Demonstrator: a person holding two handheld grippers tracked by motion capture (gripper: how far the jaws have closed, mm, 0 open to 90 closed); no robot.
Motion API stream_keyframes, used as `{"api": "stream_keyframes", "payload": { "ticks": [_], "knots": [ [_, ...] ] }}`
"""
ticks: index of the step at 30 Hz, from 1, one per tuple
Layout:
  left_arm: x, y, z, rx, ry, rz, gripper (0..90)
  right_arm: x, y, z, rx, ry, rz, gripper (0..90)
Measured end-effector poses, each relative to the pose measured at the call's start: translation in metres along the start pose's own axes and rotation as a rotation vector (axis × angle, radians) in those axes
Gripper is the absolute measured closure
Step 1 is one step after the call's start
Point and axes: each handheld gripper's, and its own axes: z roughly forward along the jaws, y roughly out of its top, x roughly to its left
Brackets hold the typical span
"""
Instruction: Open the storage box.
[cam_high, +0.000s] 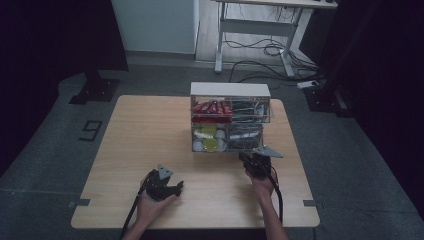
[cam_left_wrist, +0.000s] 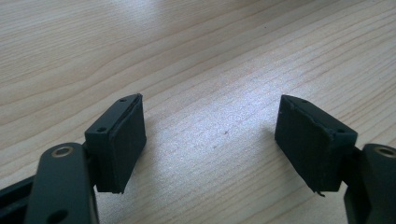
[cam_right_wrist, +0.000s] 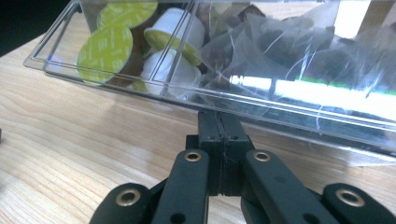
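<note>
A clear drawer cabinet (cam_high: 230, 117) with a white top stands at the table's far middle. Its lower drawer (cam_right_wrist: 140, 86) holds yellow-lidded white pods (cam_right_wrist: 105, 53) on one side and clear sachets (cam_right_wrist: 289, 51) on the other. My right gripper (cam_high: 246, 157) sits at the cabinet's lower right front. Seen in its own view, the right gripper (cam_right_wrist: 219, 116) is shut, jaws pressed flat together, tips against the drawer's lower front lip. My left gripper (cam_high: 176, 189) rests near the table's front left. In its own view the left gripper (cam_left_wrist: 210, 140) is open over bare wood with nothing between the pads.
The wooden table (cam_high: 150, 135) has open surface left of the cabinet and between the two hands. Upper drawers hold red packets (cam_high: 212, 107) and dark items. Beyond the table are a desk frame (cam_high: 255, 30), floor cables and black stands.
</note>
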Motion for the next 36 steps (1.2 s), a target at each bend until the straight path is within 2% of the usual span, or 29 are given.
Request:
{"api": "stream_keyframes", "payload": {
  "ticks": [14, 27, 36],
  "knots": [
    [0.000, 0.000, 0.000, 0.000, 0.000, -0.001, 24.7, -0.004, 0.009, -0.006, -0.044, 0.014, 0.025, 89.1],
    [0.000, -0.001, -0.001, 0.000, 0.008, -0.009, 24.7, -0.005, 0.016, -0.009, -0.073, 0.017, 0.025, 89.1],
    [-0.001, -0.001, -0.001, -0.002, 0.009, -0.011, 24.8, -0.007, 0.027, -0.010, -0.112, 0.018, 0.035, 89.0]
  ]
}}
